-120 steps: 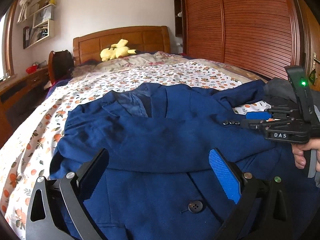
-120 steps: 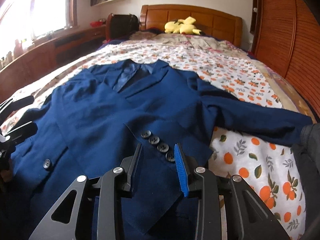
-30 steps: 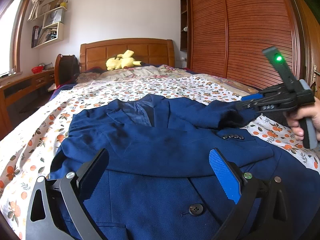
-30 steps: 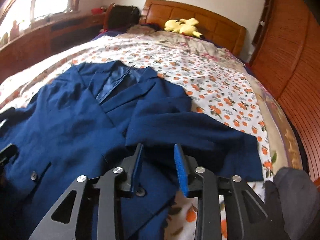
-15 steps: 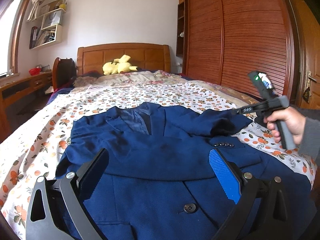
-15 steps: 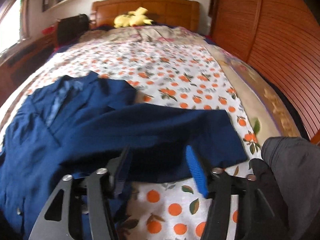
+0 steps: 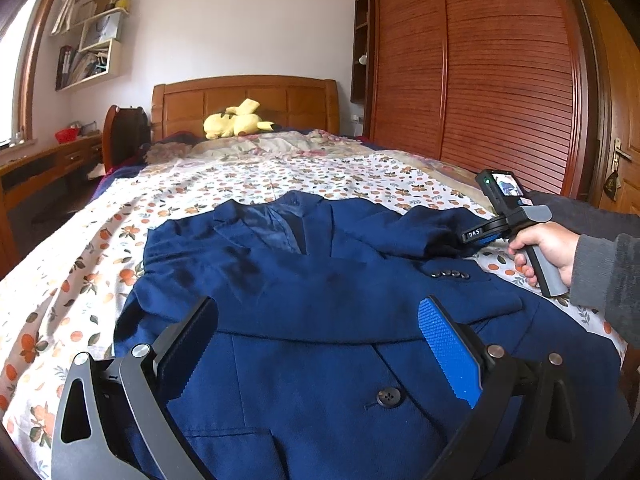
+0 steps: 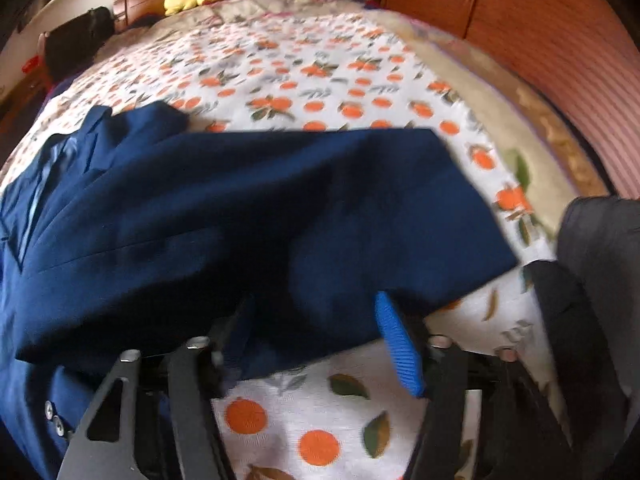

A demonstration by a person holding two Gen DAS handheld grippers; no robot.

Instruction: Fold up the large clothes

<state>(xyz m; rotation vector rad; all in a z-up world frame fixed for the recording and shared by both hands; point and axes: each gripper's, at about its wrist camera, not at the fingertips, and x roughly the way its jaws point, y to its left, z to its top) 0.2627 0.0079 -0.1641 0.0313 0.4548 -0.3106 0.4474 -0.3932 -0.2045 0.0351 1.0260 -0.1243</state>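
Observation:
A navy blue suit jacket (image 7: 320,304) lies front up on the bed, one sleeve folded across its chest. My left gripper (image 7: 320,344) is open and empty, hovering over the jacket's lower front near a button (image 7: 389,397). My right gripper (image 8: 316,332) is open at the edge of the other sleeve (image 8: 340,200), which stretches out over the floral sheet; its fingers straddle the sleeve's near edge without closing. The right gripper also shows in the left wrist view (image 7: 476,236), at the sleeve's end.
The bed has an orange-patterned sheet (image 7: 280,176), a wooden headboard (image 7: 244,100) and a yellow plush toy (image 7: 236,120). A slatted wooden wardrobe (image 7: 500,80) runs along the right. A desk and chair (image 7: 124,136) stand at the left. My grey-clad arm (image 8: 600,248) is at the right.
My right gripper opened, letting go of the first sleeve on the chest, and moved right to the outstretched sleeve. My left gripper rose and drew back a little, staying open.

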